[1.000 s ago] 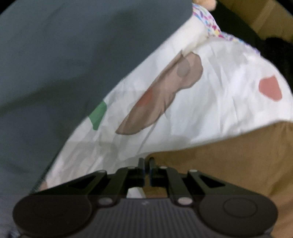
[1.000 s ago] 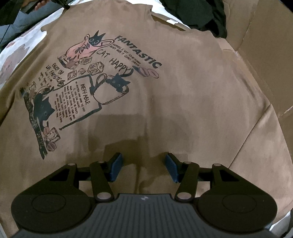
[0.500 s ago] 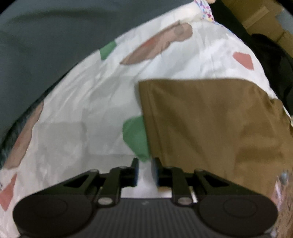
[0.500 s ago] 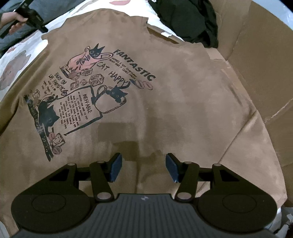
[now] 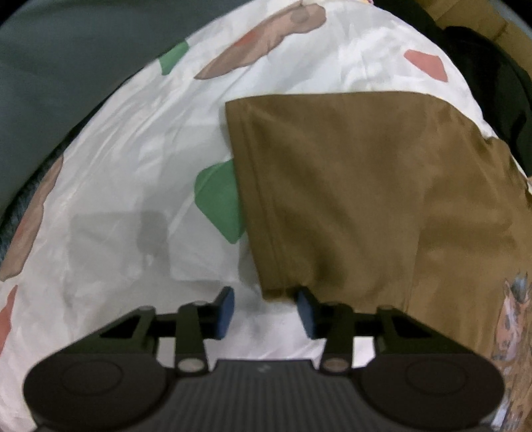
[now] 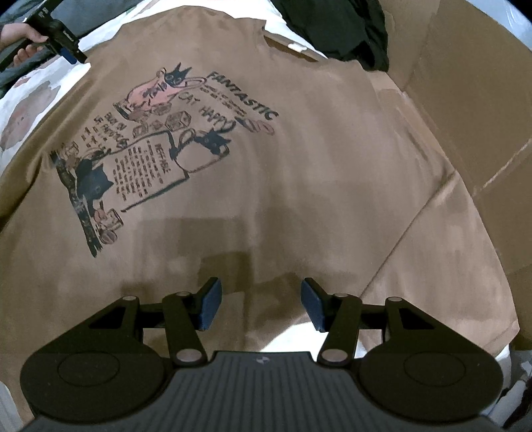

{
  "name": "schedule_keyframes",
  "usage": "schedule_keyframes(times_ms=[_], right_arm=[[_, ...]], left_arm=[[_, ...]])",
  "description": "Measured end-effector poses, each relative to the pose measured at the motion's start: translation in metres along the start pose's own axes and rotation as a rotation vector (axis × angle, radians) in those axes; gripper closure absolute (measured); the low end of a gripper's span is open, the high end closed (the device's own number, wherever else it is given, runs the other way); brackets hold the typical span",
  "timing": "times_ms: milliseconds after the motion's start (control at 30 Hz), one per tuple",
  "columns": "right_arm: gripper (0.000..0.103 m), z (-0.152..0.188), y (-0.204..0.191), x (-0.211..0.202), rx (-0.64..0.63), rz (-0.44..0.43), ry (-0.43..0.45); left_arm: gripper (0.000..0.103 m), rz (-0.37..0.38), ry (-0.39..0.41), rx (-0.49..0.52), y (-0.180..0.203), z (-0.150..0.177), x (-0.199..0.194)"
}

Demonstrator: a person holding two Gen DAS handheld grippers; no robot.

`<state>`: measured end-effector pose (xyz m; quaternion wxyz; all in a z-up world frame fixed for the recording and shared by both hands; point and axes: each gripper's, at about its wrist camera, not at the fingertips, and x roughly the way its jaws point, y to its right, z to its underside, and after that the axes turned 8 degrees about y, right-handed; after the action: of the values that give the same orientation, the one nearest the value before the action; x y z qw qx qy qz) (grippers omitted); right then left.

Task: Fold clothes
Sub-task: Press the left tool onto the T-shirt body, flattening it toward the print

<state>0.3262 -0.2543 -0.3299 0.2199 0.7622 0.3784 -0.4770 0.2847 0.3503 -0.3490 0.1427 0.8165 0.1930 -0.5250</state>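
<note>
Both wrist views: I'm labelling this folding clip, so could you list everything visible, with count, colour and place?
T-shirt: one, brown with a cat print, spread flat on the sheet; its sleeve lies in front of the left gripper.
Sheet: one, white with green, pink and tan patches, under the T-shirt.
Dark garment: one, black, beyond the collar.
Cardboard box: one, brown, on the right.
Grey fabric: one, grey-blue, upper left of the left wrist view.
Left gripper: black with blue pads, jaws closing, the sleeve's corner between them.
Right gripper: same colours, open over the hem.
</note>
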Motion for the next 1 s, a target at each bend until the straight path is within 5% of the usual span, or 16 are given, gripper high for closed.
schedule_keyframes(times_ms=[133, 367, 567, 700, 800, 1000], right_arm=[[0.045, 0.002, 0.003, 0.003, 0.007, 0.001, -0.004], [0.045, 0.001, 0.001, 0.001, -0.003, 0.001, 0.001], [0.045, 0.005, 0.003, -0.003, -0.001, 0.007, -0.013], [0.045, 0.009, 0.014, -0.006, 0.027, 0.003, -0.008], [0.045, 0.010, 0.032, -0.004, 0.072, 0.006, 0.003], [0.045, 0.004, 0.060, -0.003, 0.147, 0.014, 0.056]], left_arm=[[0.090, 0.022, 0.015, 0.020, 0.007, 0.002, 0.000], [0.094, -0.019, 0.027, 0.022, -0.002, 0.000, -0.011], [0.080, -0.082, 0.004, 0.026, 0.009, -0.001, -0.016], [0.056, -0.111, 0.049, 0.112, 0.038, -0.008, -0.024], [0.056, -0.097, 0.095, 0.210, 0.077, -0.015, -0.030], [0.064, 0.046, 0.042, 0.314, 0.135, -0.009, -0.010]])
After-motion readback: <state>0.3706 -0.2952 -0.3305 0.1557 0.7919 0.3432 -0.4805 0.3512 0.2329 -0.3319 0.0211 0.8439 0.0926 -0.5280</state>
